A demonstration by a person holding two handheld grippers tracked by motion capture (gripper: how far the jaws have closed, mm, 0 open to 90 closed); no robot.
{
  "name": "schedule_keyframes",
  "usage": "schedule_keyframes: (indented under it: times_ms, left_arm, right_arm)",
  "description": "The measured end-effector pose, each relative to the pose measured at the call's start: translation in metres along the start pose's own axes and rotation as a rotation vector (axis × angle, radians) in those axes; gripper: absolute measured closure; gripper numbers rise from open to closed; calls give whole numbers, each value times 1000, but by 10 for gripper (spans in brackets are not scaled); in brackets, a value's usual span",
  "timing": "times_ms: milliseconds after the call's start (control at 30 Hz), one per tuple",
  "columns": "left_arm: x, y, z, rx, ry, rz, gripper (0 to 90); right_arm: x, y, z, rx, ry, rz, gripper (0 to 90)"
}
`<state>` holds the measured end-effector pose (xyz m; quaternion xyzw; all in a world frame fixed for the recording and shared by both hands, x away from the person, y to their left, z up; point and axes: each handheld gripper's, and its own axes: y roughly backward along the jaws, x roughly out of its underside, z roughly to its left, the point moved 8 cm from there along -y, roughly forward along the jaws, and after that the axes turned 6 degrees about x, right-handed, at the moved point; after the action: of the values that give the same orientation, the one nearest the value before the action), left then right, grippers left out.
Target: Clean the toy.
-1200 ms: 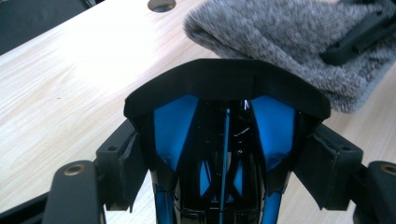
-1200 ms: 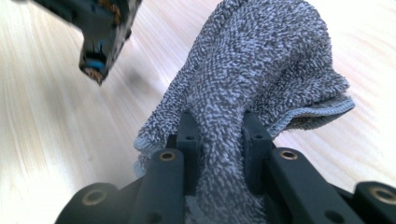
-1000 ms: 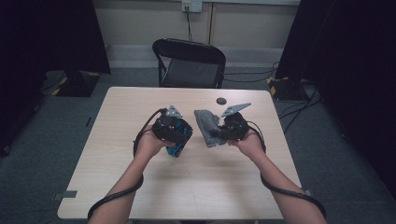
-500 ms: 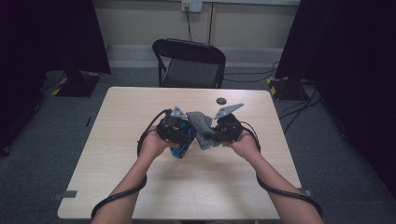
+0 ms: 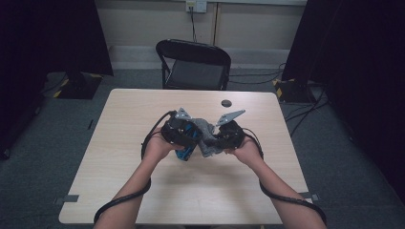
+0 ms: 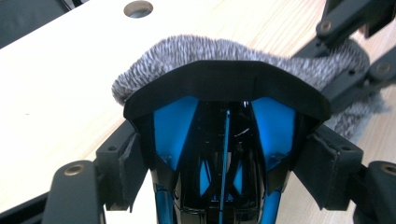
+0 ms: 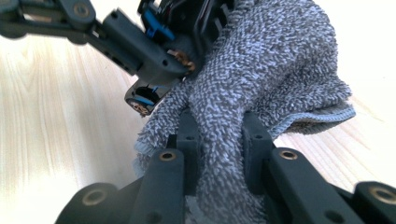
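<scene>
My left gripper point(image 5: 180, 132) is shut on a black-and-blue plastic object point(image 6: 224, 140), with one pad pressing on each of its sides. My left gripper point(image 6: 226, 163) looks along the object's curved black front edge. A grey terry cloth point(image 6: 224, 49) lies against that edge from the far side. My right gripper point(image 7: 219, 144) is shut on a fold of the grey cloth point(image 7: 275, 65), which drapes over the object. In the high view both grippers meet over the middle of the table, my right gripper point(image 5: 229, 136) pressing the cloth point(image 5: 206, 140) against the blue object point(image 5: 184, 151).
The light wooden table point(image 5: 143, 191) holds a small dark round disc point(image 5: 226, 103) near its far edge. A black folding chair point(image 5: 196, 64) stands behind the table. Cables trail from both grippers along the forearms.
The right gripper has carried the cloth leftward until it rests against the object in the left gripper. The left hand has stayed where it was.
</scene>
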<state>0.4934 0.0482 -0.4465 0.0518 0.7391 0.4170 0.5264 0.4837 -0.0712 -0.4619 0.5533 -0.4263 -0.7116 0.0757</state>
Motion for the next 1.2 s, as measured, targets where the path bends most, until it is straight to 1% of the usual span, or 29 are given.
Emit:
schedule_keyframes:
  times_ms: [167, 367, 533, 600, 633, 867, 967, 1000, 1067, 1200]
  left_arm:
    - [-2, 1, 0, -4, 0, 0, 254]
    - [-2, 1, 0, -6, -1, 2, 254]
    - [-4, 2, 0, -8, 5, -7, 254]
    - [-6, 3, 0, -10, 2, -13, 254]
    - [-7, 3, 0, -8, 7, -14, 254]
    - [-12, 7, 3, -16, 6, -28, 254]
    - [-15, 9, 3, -20, 6, -36, 253]
    - [-15, 10, 3, -22, 5, -39, 254]
    - [-16, 11, 3, -22, 4, -39, 253]
    - [-16, 14, 5, -28, 9, -44, 253]
  right_arm:
    - [1, -4, 4, -7, 3, 2, 743]
    - [7, -12, 10, -19, 5, 16, 743]
    - [11, -17, 14, -34, 4, 24, 743]
    - [15, -23, 19, -44, 7, 35, 743]
    - [16, -25, 20, -48, 7, 37, 742]
    - [23, -37, 32, -74, 1, 47, 743]
    - [26, -43, 37, -86, 6, 53, 743]
    - [27, -44, 39, -91, 1, 55, 743]
    - [28, -47, 41, -95, 10, 57, 743]
    - [29, -50, 45, -104, 8, 61, 742]
